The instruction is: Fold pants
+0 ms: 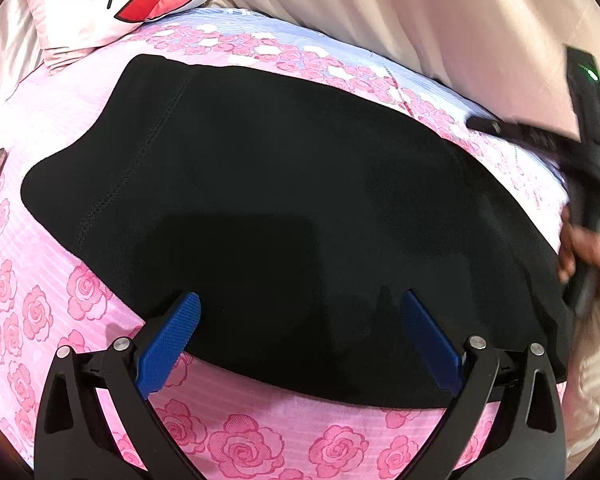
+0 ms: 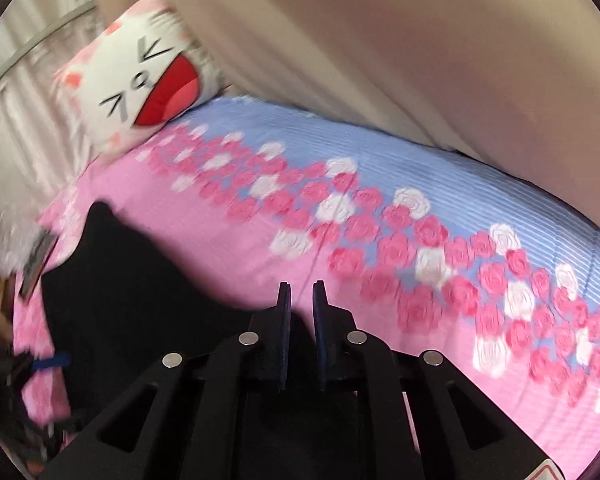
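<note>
Gaping left gripper (image 1: 300,312) over black pants (image 1: 280,200), right gripper (image 2: 302,292) pinched closed.

pants (image 1: 284,208) | black, folded flat | lying on rose-print bedsheet (image 1: 40,312)

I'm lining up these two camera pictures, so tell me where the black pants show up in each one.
Left wrist view: pants fill the middle, spread on the bedsheet.
Right wrist view: pants lie at lower left, running under the right gripper.
Shared landmark: the cat pillow at upper left in both.
</note>
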Available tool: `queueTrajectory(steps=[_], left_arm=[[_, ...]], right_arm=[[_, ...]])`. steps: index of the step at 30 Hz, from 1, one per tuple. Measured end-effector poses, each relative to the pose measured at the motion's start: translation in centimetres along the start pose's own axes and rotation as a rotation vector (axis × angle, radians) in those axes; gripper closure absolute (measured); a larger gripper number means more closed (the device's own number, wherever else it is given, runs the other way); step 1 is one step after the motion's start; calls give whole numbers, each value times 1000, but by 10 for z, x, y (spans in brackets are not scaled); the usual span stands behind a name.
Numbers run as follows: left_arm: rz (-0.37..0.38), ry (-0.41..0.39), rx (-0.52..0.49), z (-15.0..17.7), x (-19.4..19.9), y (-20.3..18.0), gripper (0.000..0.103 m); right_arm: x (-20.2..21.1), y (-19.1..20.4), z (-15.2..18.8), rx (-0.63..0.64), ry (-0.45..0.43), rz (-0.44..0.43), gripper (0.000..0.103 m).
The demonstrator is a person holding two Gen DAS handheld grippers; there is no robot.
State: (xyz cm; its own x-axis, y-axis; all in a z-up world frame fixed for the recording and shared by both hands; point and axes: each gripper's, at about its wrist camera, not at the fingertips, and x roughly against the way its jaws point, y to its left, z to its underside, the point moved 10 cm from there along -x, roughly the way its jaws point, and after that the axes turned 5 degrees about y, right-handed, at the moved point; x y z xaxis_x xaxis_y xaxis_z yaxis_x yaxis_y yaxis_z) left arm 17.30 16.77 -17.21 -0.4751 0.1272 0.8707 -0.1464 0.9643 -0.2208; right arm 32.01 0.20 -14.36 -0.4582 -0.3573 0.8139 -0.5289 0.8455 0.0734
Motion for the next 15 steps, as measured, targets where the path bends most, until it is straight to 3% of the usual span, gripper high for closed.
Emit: queueTrajectory(steps=[4,6,9,11,15], left_arm=[[-16,1,0,0,-1,-2,5],[-18,3,3,1,-1,-1,5],[-9,4,9,0,0,1,5],[2,4,13,-1,1,2,5],[35,-4,71,-3,9,5,5]], right_arm=[[-39,0,15,34,78,42,95],[-35,-8,6,-31,40,15,98],[4,-11,4,-62,-47,28,93],[25,-11,23,-55,-65,49,93],[73,-36,99,-70,-65,139,93]])
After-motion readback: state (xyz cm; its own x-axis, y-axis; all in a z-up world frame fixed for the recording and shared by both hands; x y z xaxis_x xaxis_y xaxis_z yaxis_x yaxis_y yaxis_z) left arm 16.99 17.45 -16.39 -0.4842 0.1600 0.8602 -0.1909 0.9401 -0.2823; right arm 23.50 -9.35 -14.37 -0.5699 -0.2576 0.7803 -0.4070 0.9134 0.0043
